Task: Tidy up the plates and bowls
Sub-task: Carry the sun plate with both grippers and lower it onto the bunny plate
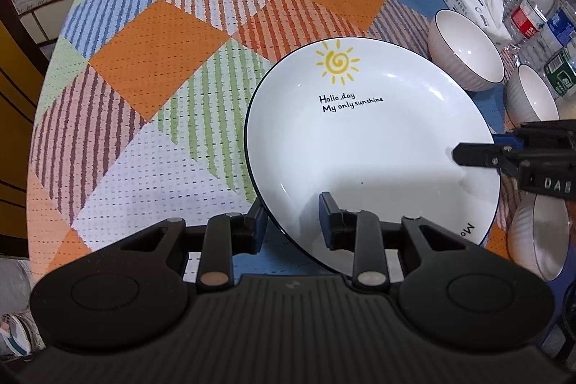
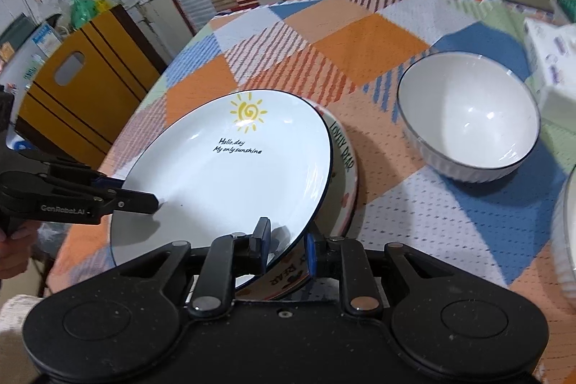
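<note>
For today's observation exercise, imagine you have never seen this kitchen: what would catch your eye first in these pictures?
First, the white sun plate with its yellow sun, held at opposite rim edges by the left tool and the right tool, above a second plate lettered round its rim. Next, the bright patchwork tablecloth under everything. Then the white ribbed bowl to the plates' right.

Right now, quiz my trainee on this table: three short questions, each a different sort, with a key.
1. True or false: the left gripper and right gripper both clamp the sun plate.
2. What lies directly under the sun plate? A a bowl; B a second plate; C a tissue pack.
3. Fill in: the ribbed bowl stands ____, mouth facing up.
Key: 1 true; 2 B; 3 upright.
</note>
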`<state>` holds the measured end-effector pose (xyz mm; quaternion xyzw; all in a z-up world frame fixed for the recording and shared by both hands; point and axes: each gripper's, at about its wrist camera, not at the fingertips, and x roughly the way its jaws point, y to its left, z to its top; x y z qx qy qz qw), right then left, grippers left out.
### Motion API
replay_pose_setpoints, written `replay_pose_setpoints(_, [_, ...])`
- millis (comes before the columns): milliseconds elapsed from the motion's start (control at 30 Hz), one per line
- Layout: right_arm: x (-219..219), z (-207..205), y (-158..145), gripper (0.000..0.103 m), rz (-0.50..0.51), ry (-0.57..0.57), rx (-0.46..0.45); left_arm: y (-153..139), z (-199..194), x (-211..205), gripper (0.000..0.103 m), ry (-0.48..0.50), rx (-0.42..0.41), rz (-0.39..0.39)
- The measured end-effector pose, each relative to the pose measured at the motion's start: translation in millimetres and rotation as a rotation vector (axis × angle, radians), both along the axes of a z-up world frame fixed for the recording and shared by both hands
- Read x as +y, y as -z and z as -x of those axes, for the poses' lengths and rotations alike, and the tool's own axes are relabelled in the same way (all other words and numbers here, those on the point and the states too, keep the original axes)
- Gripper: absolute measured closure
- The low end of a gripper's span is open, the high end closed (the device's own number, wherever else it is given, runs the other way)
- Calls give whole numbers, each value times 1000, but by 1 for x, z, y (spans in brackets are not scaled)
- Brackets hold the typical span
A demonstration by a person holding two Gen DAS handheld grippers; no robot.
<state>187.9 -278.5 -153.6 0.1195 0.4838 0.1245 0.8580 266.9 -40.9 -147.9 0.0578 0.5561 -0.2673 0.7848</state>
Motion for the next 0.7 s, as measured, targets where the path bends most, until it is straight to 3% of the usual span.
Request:
replay_pose_setpoints(467, [28,2,-10,72,268,-15,-19,6,2,-8,75,-2,7,-14])
replay_pose_setpoints(600, [34,6,-3,72,360,-18,-7,6,8,-15,76,18,-38,-56])
replay_pose_setpoints(700, [35,8,-1,71,369,-24,-32,5,11,-15,75,13,-48,-67])
